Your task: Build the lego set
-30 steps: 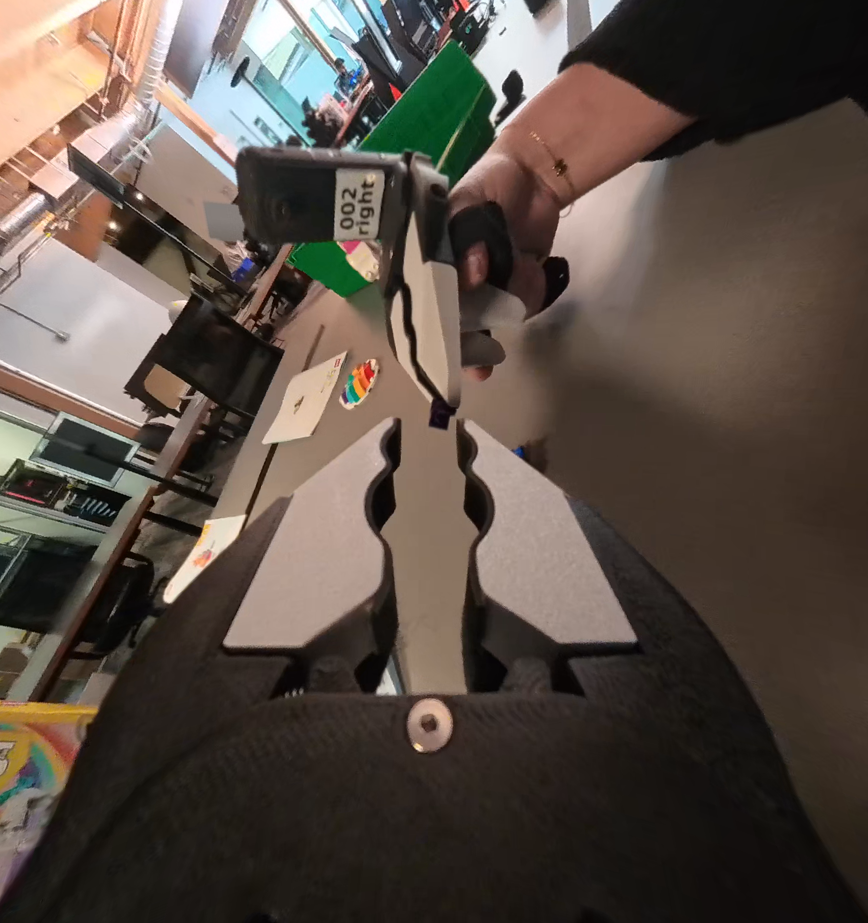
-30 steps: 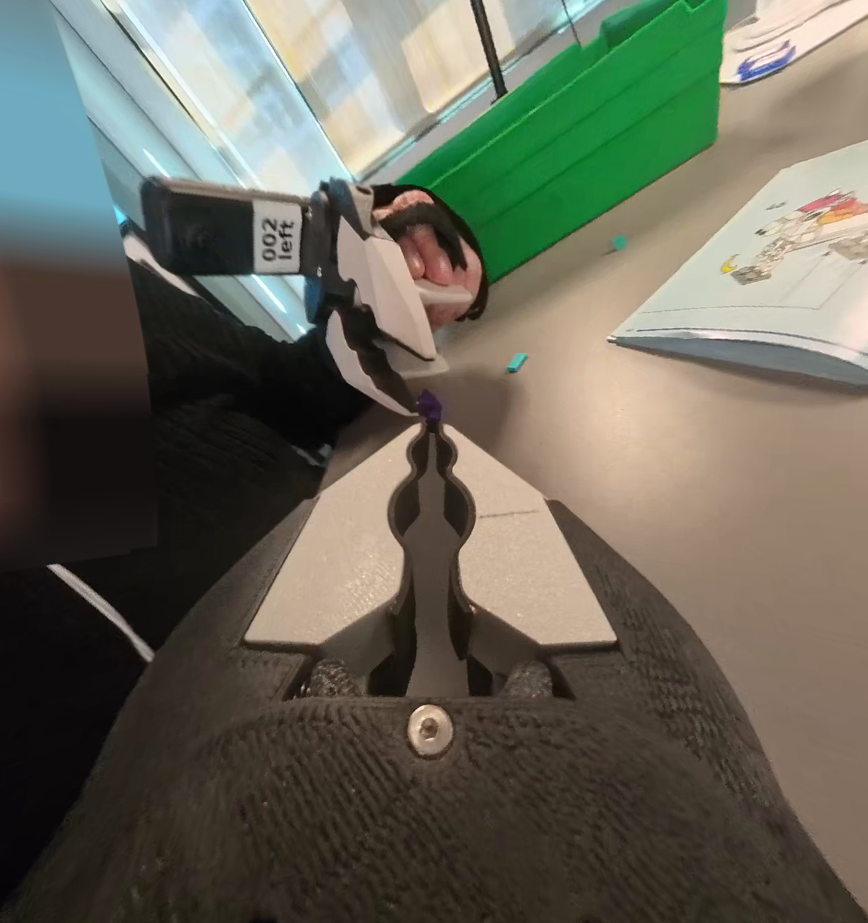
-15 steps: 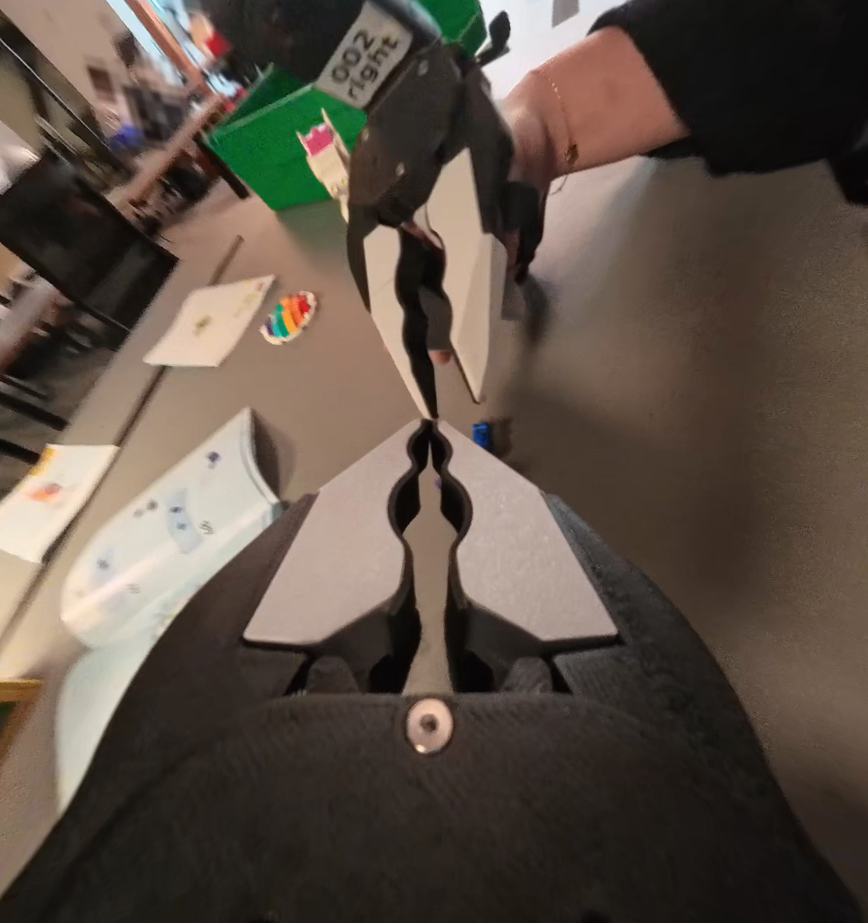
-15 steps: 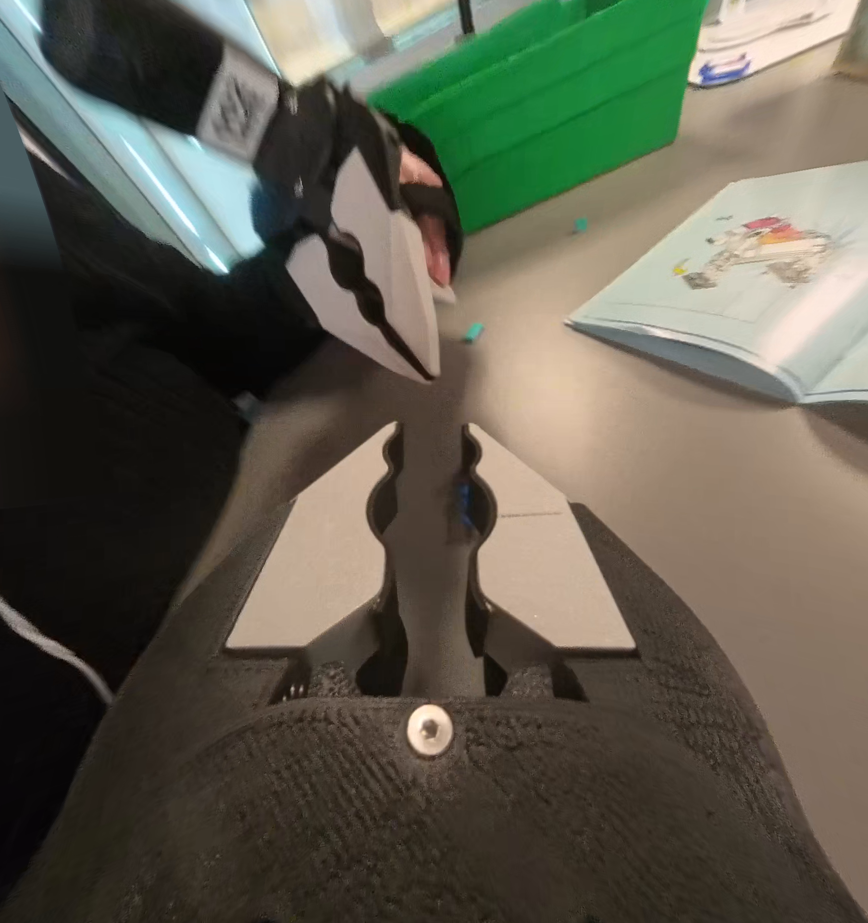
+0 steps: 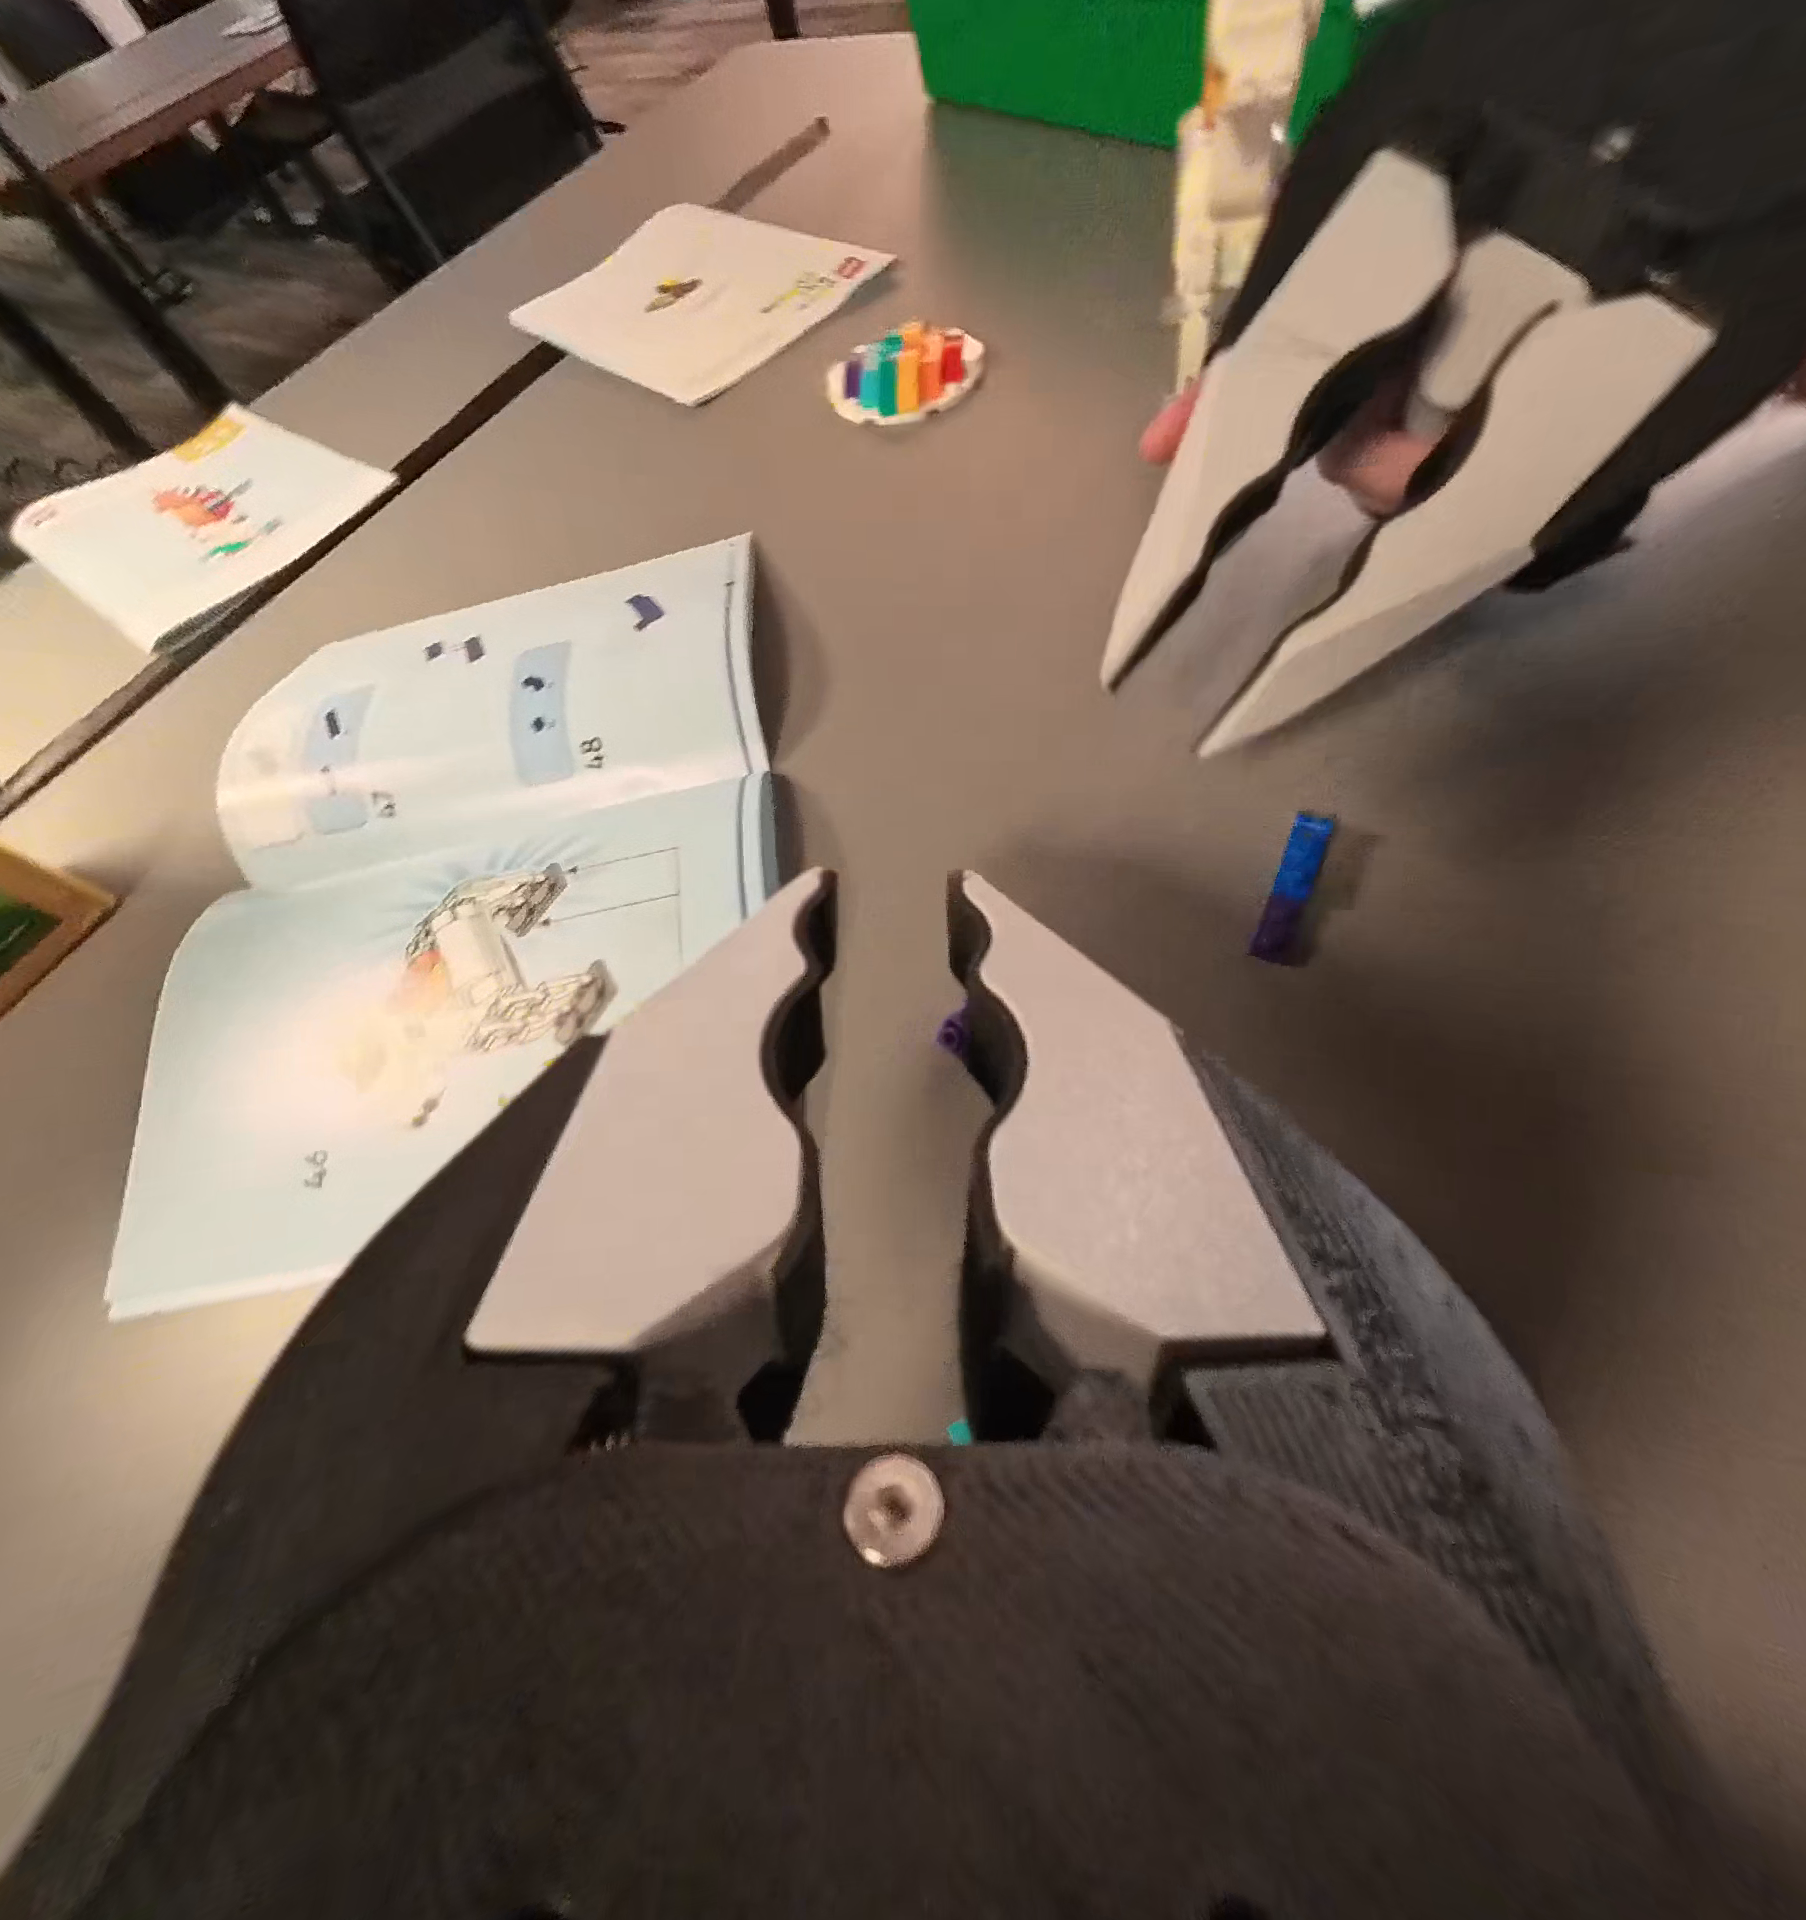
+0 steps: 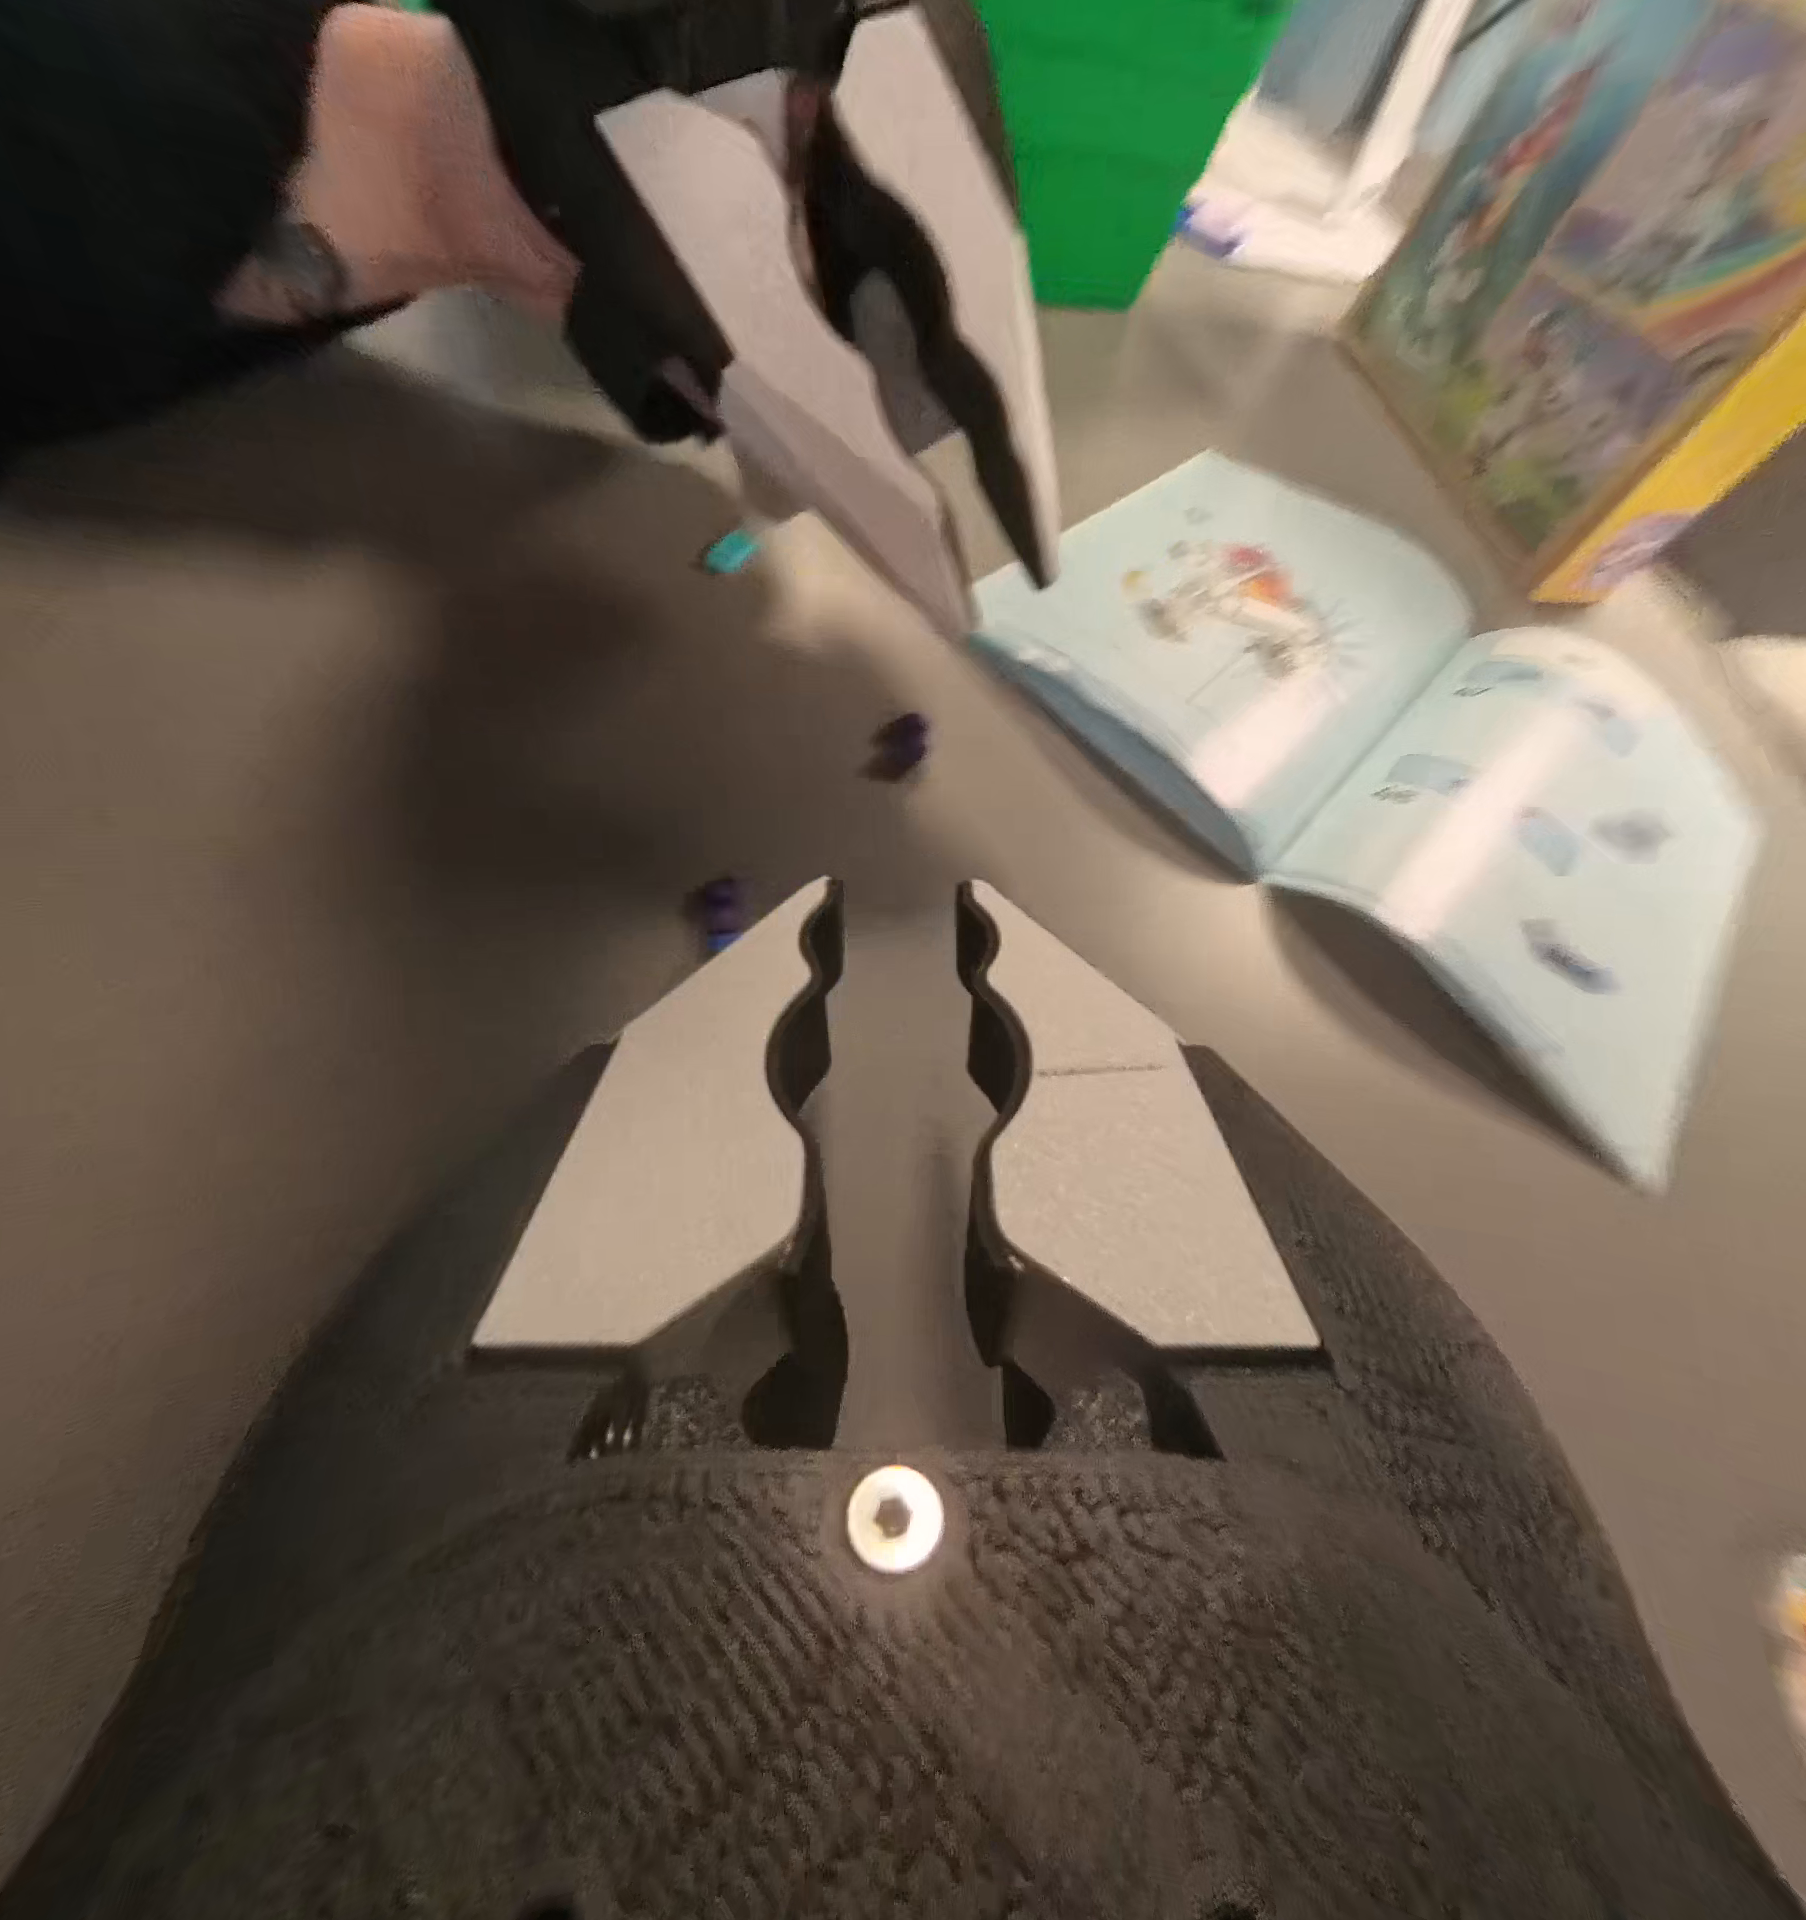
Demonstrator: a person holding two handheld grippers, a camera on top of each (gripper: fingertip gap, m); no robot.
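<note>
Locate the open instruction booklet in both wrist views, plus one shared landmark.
Left wrist view: open instruction booklet lies at centre-left on the table, left of the left gripper.
Right wrist view: it lies at right of centre, blurred.
Shared landmark: small purple piece on the table.
</note>
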